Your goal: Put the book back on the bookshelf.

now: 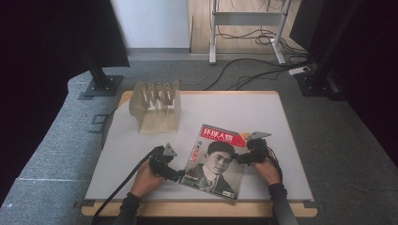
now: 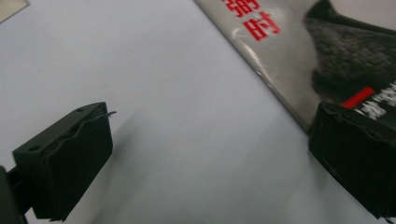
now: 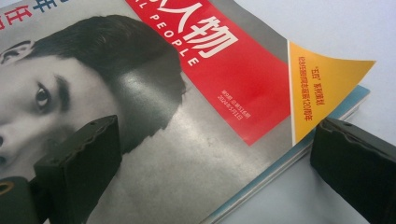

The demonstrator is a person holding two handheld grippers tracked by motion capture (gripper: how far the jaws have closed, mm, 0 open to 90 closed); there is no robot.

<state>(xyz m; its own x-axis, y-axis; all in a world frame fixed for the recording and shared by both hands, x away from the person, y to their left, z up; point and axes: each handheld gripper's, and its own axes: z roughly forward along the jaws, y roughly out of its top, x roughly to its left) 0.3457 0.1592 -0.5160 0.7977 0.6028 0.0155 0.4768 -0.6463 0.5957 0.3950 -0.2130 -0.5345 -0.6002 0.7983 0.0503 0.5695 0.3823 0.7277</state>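
A magazine with a red title band and a black-and-white portrait lies flat on the white table, slightly turned. My left gripper is at its lower left edge and stands open; in the left gripper view one jaw is over bare table and the other rests at the magazine's edge. My right gripper is open at the magazine's right edge. In the right gripper view one jaw hovers over the cover and the other is beyond the edge, near the yellow corner.
A pale wooden rack with several upright slots stands at the table's back left. Beyond the table are cables on the grey floor, a black stand base at the left and a metal frame at the back.
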